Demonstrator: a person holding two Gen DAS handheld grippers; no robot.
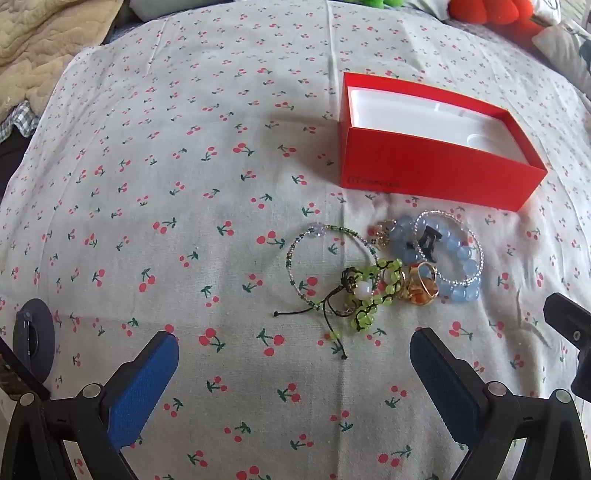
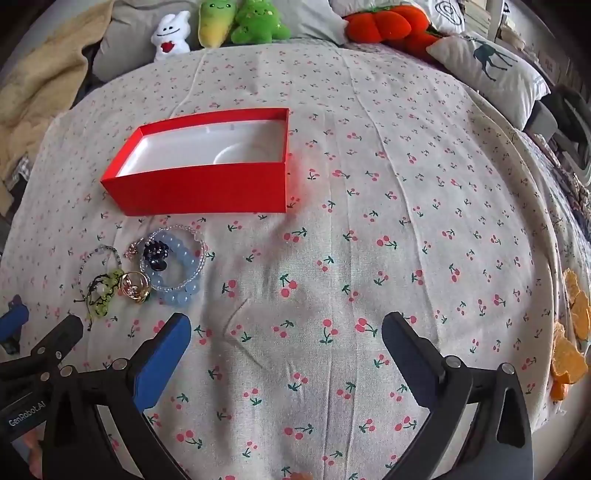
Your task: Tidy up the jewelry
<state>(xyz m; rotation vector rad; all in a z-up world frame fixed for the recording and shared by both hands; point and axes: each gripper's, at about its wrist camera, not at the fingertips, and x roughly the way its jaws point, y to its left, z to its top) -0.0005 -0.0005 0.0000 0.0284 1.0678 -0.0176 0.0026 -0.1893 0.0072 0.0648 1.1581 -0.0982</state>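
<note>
Nearest the lens in the left wrist view, the left gripper (image 1: pixel 293 354) is held over a cherry-print cloth (image 1: pixel 155 192), its blue-padded jaws spread wide apart with nothing between them. Just beyond its fingertips, a small heap of jewelry is seen lying on the cloth. At the left of the heap a thin beaded bracelet (image 1: pixel 295 254) is laid out in a loop. Against its right side a green bead bracelet (image 1: pixel 373 295) with black cord is tangled, and next to that a gold ring (image 1: pixel 423 286) is found. Farther right, a blue bead bracelet (image 1: pixel 465 266) is piled with a clear beaded one, a dark clip resting on top. Behind the heap, an open red box (image 1: pixel 436 177) with a white lining is set, nothing inside it. In the right wrist view, the right gripper (image 2: pixel 286 332) is held to the right of the jewelry, jaws likewise wide apart over bare cloth, gripping nothing. Along the far edge, plush toys (image 2: pixel 225 22) are lined up.
</note>
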